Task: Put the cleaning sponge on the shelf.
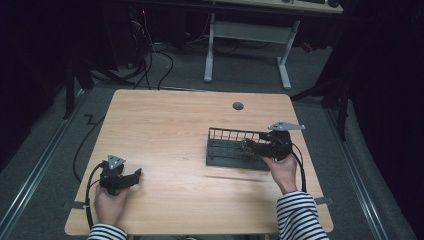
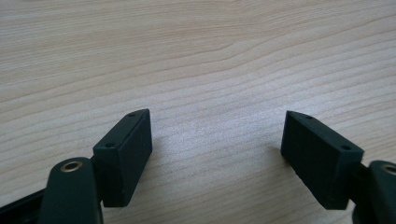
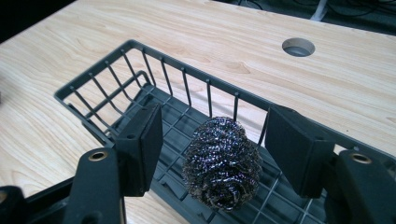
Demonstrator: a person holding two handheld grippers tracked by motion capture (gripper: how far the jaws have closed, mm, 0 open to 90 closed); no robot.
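Right gripper view looks along my right gripper [image 3: 212, 144], its jaws spread wide and touching nothing. Between them, not pinched, sits a round steel-wire scouring ball [image 3: 222, 161], on the floor of a dark grey wire basket [image 3: 100, 70] with upright bars. High view puts that basket on the right half of the pale wood-grain bench [image 1: 165, 125], with a round cable hole [image 1: 238, 106] beyond it. My left gripper [image 2: 217, 149] rests at the near left of the bench, jaws spread over bare wood. Past the bench: grey floor, cables, a white-legged desk [image 1: 282, 55].
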